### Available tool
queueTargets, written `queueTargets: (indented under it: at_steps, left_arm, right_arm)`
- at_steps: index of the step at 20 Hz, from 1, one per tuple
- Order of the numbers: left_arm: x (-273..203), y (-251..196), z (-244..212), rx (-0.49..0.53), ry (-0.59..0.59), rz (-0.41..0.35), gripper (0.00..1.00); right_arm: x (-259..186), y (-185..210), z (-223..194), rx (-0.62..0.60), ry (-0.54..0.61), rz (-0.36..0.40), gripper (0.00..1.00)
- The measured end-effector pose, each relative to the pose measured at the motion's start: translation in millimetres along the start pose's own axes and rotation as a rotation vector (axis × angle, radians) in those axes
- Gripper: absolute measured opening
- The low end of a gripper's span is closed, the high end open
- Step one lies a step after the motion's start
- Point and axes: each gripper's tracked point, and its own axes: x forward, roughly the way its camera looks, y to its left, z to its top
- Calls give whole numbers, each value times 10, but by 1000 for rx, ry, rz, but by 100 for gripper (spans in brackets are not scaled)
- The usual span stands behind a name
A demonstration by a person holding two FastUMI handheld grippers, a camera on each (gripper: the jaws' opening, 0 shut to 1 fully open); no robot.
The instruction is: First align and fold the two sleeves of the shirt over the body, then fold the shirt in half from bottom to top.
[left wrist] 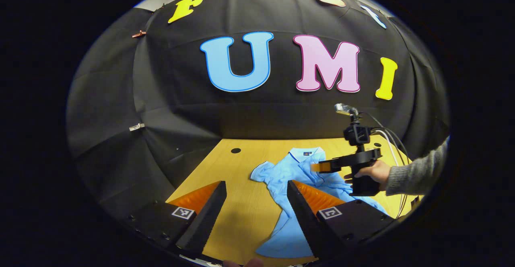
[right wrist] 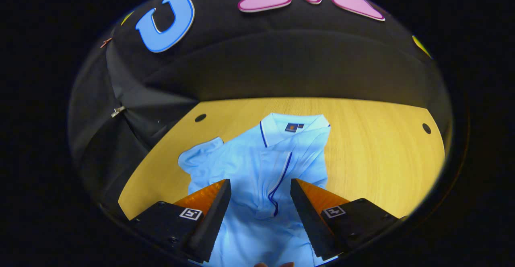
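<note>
Right gripper (right wrist: 260, 196) hovers with jaws apart over the shirt (right wrist: 257, 158); left gripper (left wrist: 256, 200) likewise parted, holding nothing.
Shirt lies mid-table (right wrist: 374, 146), collar far. Its right sleeve appears folded over the body; the left sleeve (right wrist: 197, 154) remains spread, and the bottom-to-top fold is not yet made.

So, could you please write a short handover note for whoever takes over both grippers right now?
Left gripper: open, empty, above the wooden table's near edge, left of the shirt's hem.
Right gripper: open, empty, hovering over the light blue polo shirt.
Shirt: lies flat, collar towards the far wall.
Done: the right-hand sleeve in the right gripper view looks folded over the body.
Left: the other short sleeve lies spread out to the side; fold it in, then fold bottom to top.
</note>
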Motion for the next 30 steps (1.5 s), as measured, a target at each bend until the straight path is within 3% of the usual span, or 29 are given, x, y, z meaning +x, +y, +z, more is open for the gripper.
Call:
queueTargets:
  at_steps: [9,18,25,30]
  left_arm:
    - [1535,-71,-260,73,92,-78,96]
    - [2723,154,-713,26,240,2,96]
    - [3180,353,-1117,-24,379,57,96]
    - [3196,198,-1302,-48,455,-15,96]
  right_arm:
    - [-1361,-182,63,57,-124,-6,92]
    - [-2191,-304,-374,210,-107,-49,92]
    - [-2599,-455,-644,263,-77,-103,93]
    - [-2673,-601,-612,282,-90,-137,93]
